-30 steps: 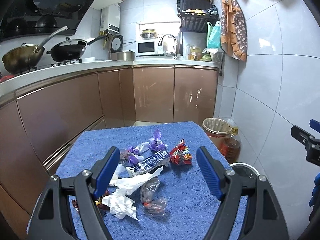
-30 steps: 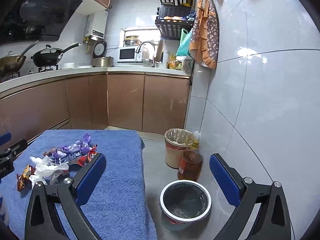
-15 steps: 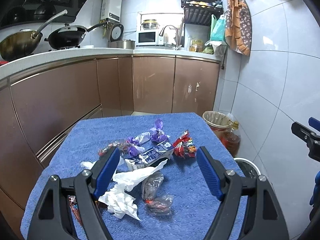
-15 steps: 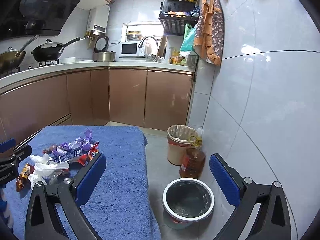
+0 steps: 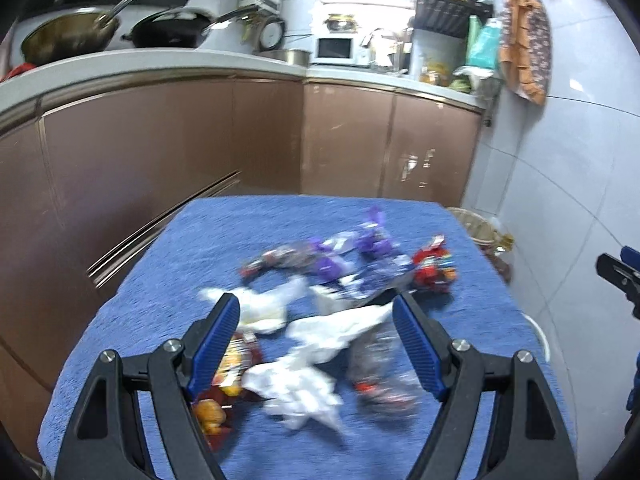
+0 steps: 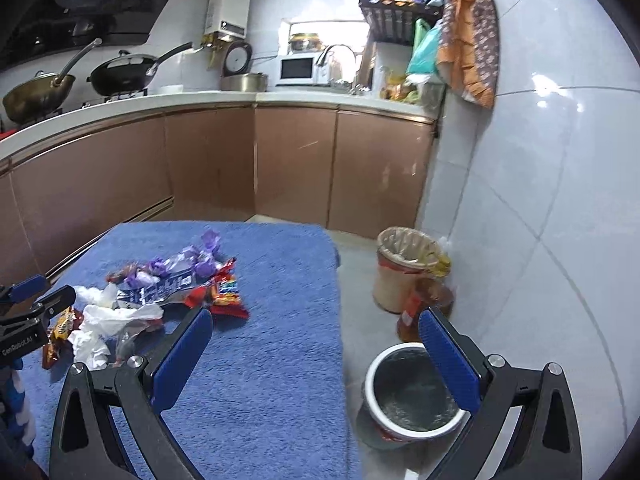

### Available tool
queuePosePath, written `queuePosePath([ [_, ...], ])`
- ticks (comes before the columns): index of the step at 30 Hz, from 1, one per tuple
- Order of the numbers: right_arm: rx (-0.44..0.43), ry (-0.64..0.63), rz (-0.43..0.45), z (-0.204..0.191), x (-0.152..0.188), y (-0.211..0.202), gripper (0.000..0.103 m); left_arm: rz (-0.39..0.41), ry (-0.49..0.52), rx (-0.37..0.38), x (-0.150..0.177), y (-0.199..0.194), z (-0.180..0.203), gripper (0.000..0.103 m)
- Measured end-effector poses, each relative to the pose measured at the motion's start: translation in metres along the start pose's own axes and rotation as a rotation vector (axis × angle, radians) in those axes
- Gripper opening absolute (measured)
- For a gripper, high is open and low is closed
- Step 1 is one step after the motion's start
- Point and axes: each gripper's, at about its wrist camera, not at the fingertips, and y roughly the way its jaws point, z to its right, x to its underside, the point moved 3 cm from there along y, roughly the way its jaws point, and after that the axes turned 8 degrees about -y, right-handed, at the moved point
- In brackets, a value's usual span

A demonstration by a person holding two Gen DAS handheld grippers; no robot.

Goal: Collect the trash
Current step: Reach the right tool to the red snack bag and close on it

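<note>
A pile of trash lies on the blue towel-covered table point(image 5: 192, 248): crumpled white tissue point(image 5: 304, 392), a clear plastic wrapper point(image 5: 380, 368), an orange-yellow snack packet point(image 5: 228, 364), purple wrappers point(image 5: 372, 240) and a red packet point(image 5: 432, 268). My left gripper point(image 5: 316, 300) hangs open just above the tissue, its jaws wide on either side of it, touching nothing. The left wrist view is blurred. My right gripper point(image 6: 316, 316) is open and empty over the table's right edge, with the red packet point(image 6: 224, 292) and tissue point(image 6: 92, 340) to its left.
A white-rimmed lined bin point(image 6: 412, 396) stands on the floor right of the table. Behind it are a tan lined bin point(image 6: 404, 268) and an oil bottle point(image 6: 424, 304). Brown cabinets and a counter with woks run behind. A tiled wall is on the right.
Both grippers have sunk and moved forward. The trash pile now sits larger and closer between the left fingers. Both sets of jaws stay as wide as before.
</note>
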Motion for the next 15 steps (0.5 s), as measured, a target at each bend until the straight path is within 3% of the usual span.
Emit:
queuePosePath([
  [9,-0.178,-0.016,-0.07,-0.024,-0.003,0.05,0.092,-0.079,-0.033,-0.075,0.018,0.01,-0.077,0.078],
  [15,-0.281,-0.042,-0.103,-0.045,-0.006,0.079,0.077,-0.118,-0.01,-0.099,0.025,0.009,-0.096,0.078],
])
